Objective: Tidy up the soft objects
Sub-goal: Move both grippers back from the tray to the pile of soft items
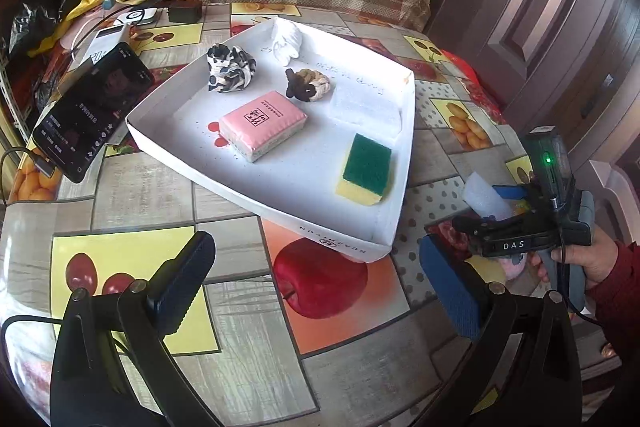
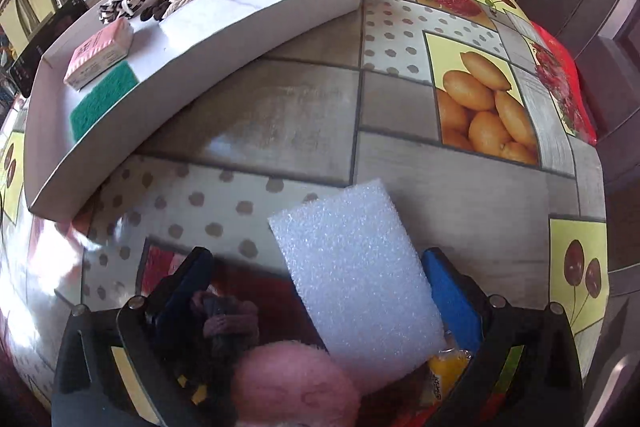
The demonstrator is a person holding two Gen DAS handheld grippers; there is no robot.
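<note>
Right gripper (image 2: 316,291) sits wide open around the foam block (image 2: 352,279), needs squeezing before heading for the tray (image 2: 248,27); left gripper (image 1: 316,279) idles open.

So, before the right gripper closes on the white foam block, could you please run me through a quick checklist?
1. White foam block between the fingers of the right gripper: ok, it lies against the blue pad.
2. Right gripper open: ok.
3. Nothing else caught in the grasp: not ok, a pink fluffy item and a dark scrunchie crowd the fingers.
4. White tray has room: ok, bare floor beside the green-and-yellow sponge.
5. Left gripper clear: ok, open, empty.
</note>
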